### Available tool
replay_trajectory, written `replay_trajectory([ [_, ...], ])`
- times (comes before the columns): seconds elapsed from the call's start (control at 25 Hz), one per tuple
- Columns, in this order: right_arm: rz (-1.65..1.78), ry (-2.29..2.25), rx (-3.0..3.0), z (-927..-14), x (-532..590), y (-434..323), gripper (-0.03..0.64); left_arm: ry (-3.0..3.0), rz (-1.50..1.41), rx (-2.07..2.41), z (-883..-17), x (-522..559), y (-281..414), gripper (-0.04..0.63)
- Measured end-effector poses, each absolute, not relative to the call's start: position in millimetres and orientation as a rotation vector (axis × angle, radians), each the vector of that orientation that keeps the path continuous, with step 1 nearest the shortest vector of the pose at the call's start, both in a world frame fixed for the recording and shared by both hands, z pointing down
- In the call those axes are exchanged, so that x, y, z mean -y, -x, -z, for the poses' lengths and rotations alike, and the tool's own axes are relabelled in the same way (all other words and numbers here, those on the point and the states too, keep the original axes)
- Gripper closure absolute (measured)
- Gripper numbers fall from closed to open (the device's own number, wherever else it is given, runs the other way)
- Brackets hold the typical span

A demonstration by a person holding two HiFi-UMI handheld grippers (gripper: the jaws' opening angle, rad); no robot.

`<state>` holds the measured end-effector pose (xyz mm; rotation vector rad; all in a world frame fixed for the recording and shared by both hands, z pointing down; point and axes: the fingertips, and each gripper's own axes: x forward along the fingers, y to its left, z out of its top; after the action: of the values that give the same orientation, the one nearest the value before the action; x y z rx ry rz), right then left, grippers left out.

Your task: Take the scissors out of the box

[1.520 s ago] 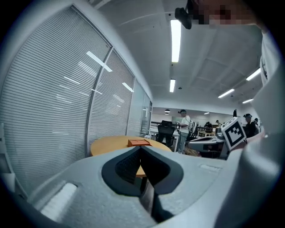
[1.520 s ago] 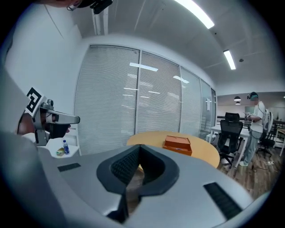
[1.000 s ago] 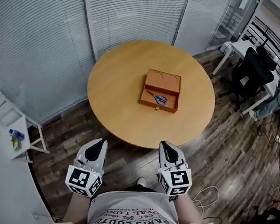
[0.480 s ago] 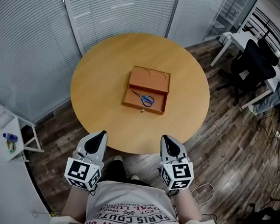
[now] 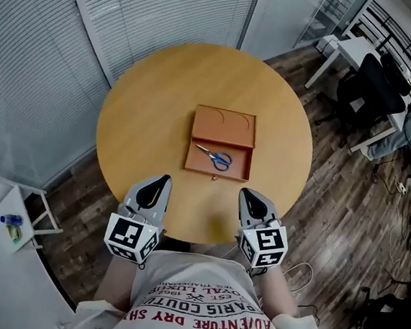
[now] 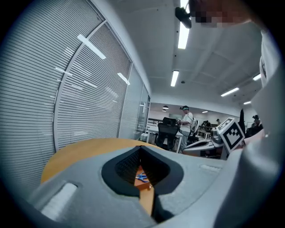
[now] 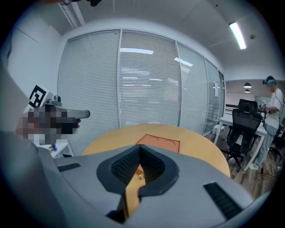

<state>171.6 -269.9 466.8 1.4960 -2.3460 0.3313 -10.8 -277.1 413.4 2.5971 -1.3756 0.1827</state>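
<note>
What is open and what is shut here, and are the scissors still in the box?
box: open, lid laid back flat on the table.
scissors: lying inside the box, not touched.
left gripper: shut, empty, over the table's near edge.
right gripper: shut, empty, over the table's near edge.
</note>
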Motion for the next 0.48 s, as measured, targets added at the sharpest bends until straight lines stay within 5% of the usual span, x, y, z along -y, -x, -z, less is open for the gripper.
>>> replay_trajectory([
  [0.48,-0.483,-1.160,2.221,-537.3,338.9,-150.0,0.609,-2.494,-0.227,1.378,-452.6,339.9,19.6,0.586],
])
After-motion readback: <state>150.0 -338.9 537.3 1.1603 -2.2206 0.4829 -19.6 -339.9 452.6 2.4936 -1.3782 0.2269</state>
